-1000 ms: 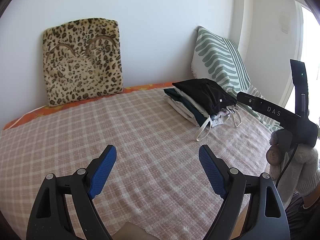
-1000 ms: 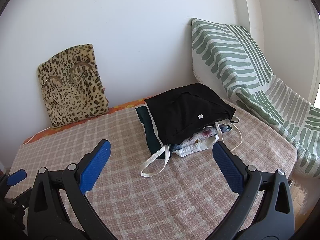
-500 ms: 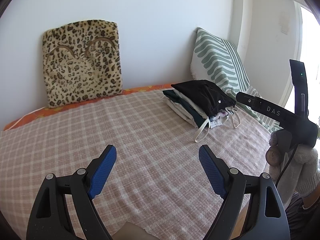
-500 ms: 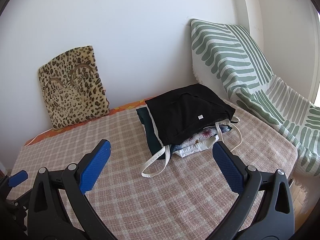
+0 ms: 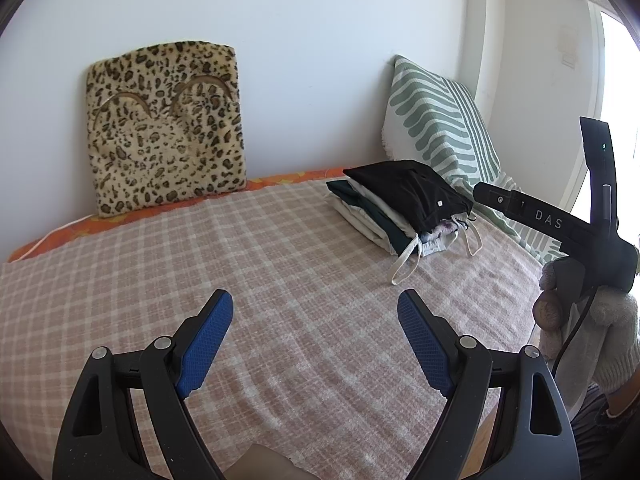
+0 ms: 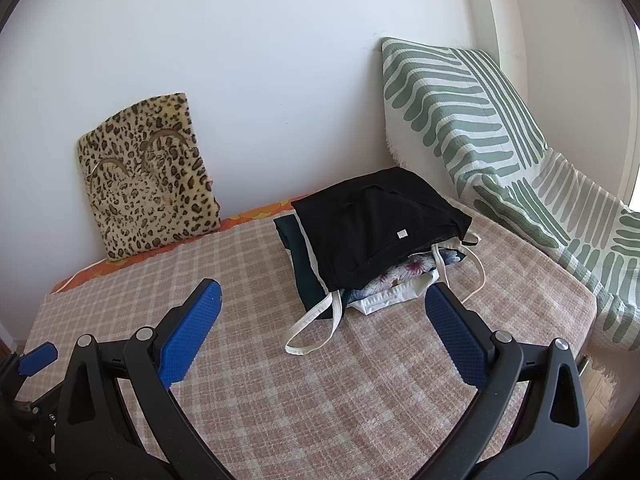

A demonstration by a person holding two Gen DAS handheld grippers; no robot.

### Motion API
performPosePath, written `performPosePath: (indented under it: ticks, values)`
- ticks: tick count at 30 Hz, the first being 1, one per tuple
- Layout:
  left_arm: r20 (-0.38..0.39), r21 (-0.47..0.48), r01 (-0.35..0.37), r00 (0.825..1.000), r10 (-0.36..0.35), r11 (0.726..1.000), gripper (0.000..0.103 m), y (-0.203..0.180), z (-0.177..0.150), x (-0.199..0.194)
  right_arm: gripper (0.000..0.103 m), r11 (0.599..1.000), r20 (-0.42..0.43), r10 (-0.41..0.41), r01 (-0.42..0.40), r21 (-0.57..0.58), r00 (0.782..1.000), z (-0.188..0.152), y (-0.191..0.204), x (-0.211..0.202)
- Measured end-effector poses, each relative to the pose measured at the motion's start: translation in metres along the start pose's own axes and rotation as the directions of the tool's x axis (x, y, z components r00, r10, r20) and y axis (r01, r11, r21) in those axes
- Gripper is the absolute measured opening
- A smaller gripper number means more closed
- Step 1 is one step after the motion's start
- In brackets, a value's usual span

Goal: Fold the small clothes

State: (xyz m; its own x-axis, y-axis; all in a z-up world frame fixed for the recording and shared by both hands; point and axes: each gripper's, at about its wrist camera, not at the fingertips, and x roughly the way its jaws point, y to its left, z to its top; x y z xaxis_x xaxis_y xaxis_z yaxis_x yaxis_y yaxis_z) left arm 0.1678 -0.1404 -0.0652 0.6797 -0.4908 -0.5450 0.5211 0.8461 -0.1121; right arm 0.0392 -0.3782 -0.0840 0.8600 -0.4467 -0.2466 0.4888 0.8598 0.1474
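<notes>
The pile of clothes [image 6: 372, 240] lies on the checked blanket [image 6: 360, 380] at the far right part of the bed, just in front of the green striped pillow [image 6: 480, 128] and well to the right of the leopard cushion [image 6: 148, 180] that leans on the wall. On top of the pile is a black garment [image 6: 380, 220]; under it there are a dark green piece, a flowered one and a white one, and a cream strap [image 6: 316, 324] hangs out from the near edge of the pile onto the blanket. The long side of the pile seems to run from the wall toward the near edge of the bed, a little slanted. The right gripper [image 6: 320, 332] has its blue pads spread wide and nothing is between them; it looks straight at the pile, and the strap loop lies almost on the line between its fingers. The left gripper [image 5: 314, 344] is also spread wide and empty, over the bare blanket; from it, the pile [image 5: 400, 204] lies far ahead and to the right, beyond the right gripper's body. So I judge that the right hand is the nearer one to the pile and would reach the top black garment first, while the left hand must cross more of the blanket toward the pillow side.
</notes>
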Motion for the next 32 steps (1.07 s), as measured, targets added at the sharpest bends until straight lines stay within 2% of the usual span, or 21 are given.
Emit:
performPosePath:
  ticks: [32]
  values:
    - [0.032, 0.028, -0.008, 0.999, 0.007, 1.0, 0.085, -0.0035, 0.0007, -0.0053, 0.103, 1.0, 0.003, -0.004, 0.004, 0.003, 1.0, -0.002, -0.0007, -0.0025]
